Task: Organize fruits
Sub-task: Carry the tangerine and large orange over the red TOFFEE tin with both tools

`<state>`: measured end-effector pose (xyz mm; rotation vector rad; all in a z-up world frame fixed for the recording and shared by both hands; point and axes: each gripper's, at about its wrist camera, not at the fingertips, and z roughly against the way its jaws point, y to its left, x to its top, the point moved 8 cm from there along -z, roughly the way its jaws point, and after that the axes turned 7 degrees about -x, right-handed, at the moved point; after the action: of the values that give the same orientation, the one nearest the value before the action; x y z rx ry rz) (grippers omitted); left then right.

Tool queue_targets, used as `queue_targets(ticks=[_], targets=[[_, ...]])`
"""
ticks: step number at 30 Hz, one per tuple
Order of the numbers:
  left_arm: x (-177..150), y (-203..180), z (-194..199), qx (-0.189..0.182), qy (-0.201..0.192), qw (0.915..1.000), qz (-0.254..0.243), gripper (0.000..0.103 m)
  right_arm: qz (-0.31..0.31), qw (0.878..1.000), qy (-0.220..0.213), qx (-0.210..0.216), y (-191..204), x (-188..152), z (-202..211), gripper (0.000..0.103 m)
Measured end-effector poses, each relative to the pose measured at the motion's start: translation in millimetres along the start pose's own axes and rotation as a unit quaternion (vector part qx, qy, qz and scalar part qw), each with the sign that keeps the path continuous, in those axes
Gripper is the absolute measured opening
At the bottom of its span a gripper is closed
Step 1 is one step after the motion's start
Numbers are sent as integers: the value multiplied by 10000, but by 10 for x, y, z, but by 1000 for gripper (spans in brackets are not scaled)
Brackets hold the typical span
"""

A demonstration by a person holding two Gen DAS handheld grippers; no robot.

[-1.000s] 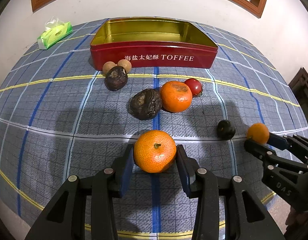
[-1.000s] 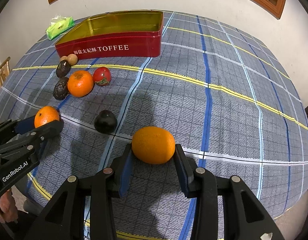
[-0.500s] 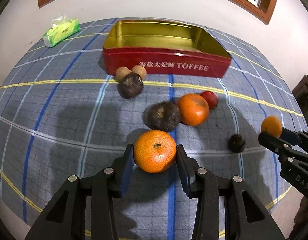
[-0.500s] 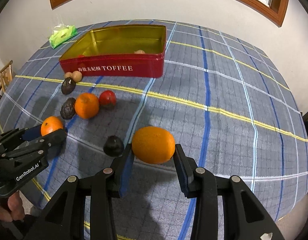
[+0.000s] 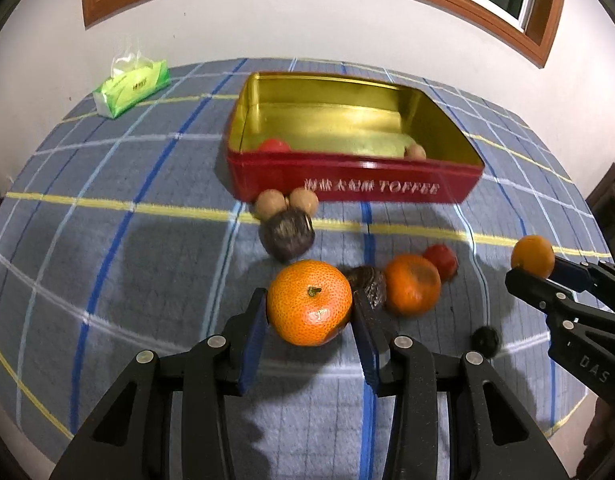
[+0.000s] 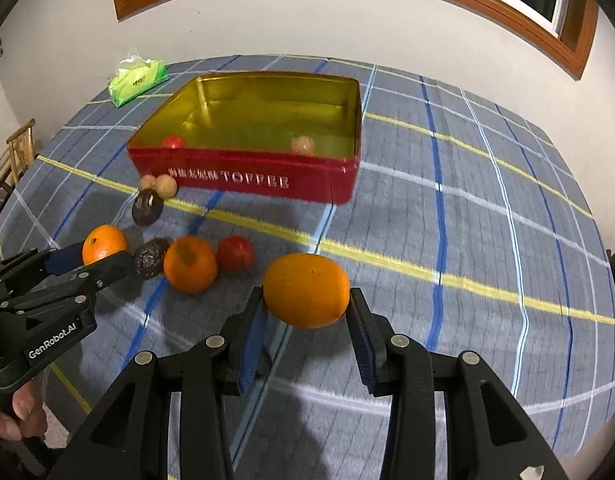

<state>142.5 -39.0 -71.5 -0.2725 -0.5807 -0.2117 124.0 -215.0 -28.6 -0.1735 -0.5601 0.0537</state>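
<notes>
Gripping a round orange tangerine with a green stem [image 5: 309, 302], the left gripper [image 5: 310, 320] pinches it above the blue plaid tablecloth [image 5: 107, 264]. The right gripper [image 6: 306, 316] clamps a smooth oval orange [image 6: 306, 289]. Beyond them an open red toffee tin with a gold interior [image 6: 247, 178] holds a small red fruit [image 6: 173, 142] and a tan one [image 6: 302, 145].

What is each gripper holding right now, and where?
Left gripper: mandarin, pinched at its sides. Right gripper: orange, pinched at its sides.
</notes>
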Motion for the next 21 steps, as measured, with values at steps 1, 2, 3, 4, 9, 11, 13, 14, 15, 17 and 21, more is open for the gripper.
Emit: queue_targets(ticks=[1,2,3,4,9,11,13,14,15,17,21], targets=[[46,1,5,-26,-21,10000,4,42,12,10000,-18,-1,2,32,-5,37],[77,1,9,-41,-36,10000,-1,42,30,10000,-46,2,9,83,-10,37],[107,1,13,-40,-50,10000,-12,42,41,10000,-65,9,15,115,-13,37],[139,1,19,-33,-68,10000,-17,42,52,9999,-86,13,19,146,-15,37],[281,-13,24,-105,-129,9999,-24,42,103,9997,-193,48,38,308,-32,37],[341,-12,26,-188,-167,9997,9,42,79,9997,-217,98,43,370,-40,37],[421,3,21,-179,-208,9996,23,42,53,9996,-246,146,47,424,-48,37],[469,11,13,-159,-234,9996,13,42,54,9995,-272,159,54,462,-53,37],[523,21,4,-127,-259,9996,-3,42,66,9994,-290,159,55,505,-64,37],[623,43,-17,-87,-305,9995,-21,42,67,9993,-334,164,54,580,-83,38],[836,87,-99,66,-379,9992,-77,42,71,9991,-382,179,54,756,-159,37]])
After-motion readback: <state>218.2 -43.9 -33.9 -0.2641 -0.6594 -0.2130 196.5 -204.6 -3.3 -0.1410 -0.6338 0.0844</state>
